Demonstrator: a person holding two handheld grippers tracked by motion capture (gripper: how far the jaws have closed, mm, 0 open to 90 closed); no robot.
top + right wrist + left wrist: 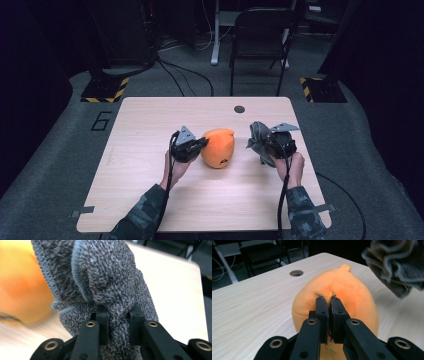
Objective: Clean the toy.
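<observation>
An orange plush toy [219,147] lies in the middle of the light wooden table [150,125]. My left gripper [200,145] is at its left side, shut on a pinch of the orange plush toy [352,297]; in the left gripper view the jaws are pressed together on its fabric. My right gripper [261,145] hangs to the right of the toy, shut on a bunched grey cloth [257,140]. The grey cloth [107,280] fills the space between those jaws and spills above them. The orange toy [20,285] is a blur behind it.
A round cable hole [239,109] sits near the table's far edge. Beyond the table stand a dark chair [260,35] and cables on the floor. Bare tabletop lies to the left and in front of the hands.
</observation>
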